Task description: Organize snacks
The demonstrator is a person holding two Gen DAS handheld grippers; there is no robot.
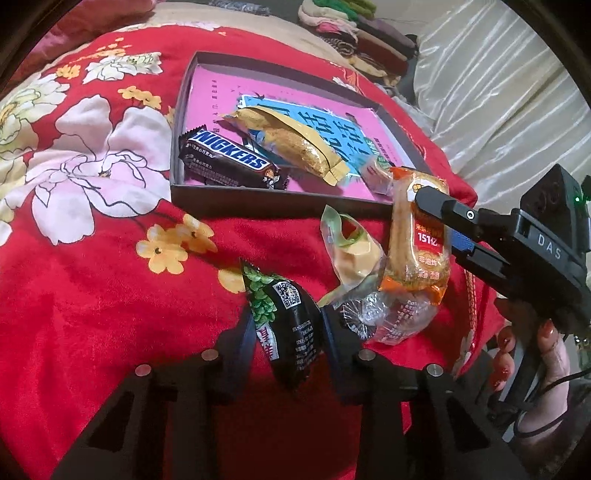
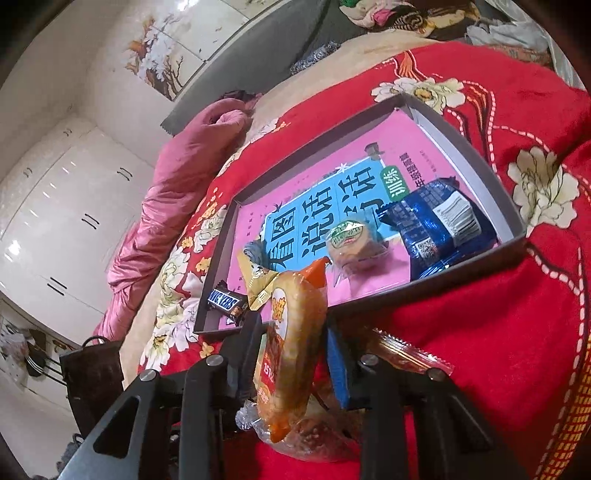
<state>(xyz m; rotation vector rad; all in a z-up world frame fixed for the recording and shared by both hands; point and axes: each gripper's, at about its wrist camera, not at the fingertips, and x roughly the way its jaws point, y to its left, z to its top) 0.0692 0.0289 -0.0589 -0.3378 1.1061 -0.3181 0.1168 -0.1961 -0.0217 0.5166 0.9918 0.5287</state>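
Hidden or cut off: the lower end of the black-and-green snack packet (image 1: 286, 325) lies behind the left gripper's (image 1: 288, 332) own fingers; the clear wrapped snacks (image 1: 384, 317) beneath the orange rice-cracker pack (image 1: 419, 243) are crumpled, their print too small to read; the blue packet (image 2: 439, 229) shows only in the right wrist view; the tray's near-left corner is cut by the right gripper's fingers (image 2: 251, 332) in that view.

Writing: "SNICKERS" on the brown bar (image 1: 231, 158); "151亿" and "非油炸" on the orange pack; a QR code on the black-and-green packet, its other characters only partly legible; large blue characters on the pink book cover (image 2: 325, 206) lining the tray, including "说话" and "训练"; "DAS" on the right gripper's body; the green label on the small round snack (image 2: 349, 240) is not readable.

Left gripper: clenched on the black-and-green packet, held upright above the red floral bedspread (image 1: 92, 295), in front of the tray.

Right gripper (image 2: 295, 347): grasping the orange rice-cracker pack on edge between its fingers, at the tray's near rim, above the clear wrapped snacks and beside a pale green-and-yellow packet (image 1: 351, 254).

Tray (image 1: 258, 195): a shallow dark-walled box on the bedspread; it holds the Snickers bar at its near-left corner, a gold-wrapped snack (image 1: 295, 144) beside it, the small round snack and the blue packet.

Surroundings: folded clothes (image 1: 354, 33) beyond the bed; white wardrobe doors (image 2: 62, 206); a pink quilt (image 2: 177, 192).
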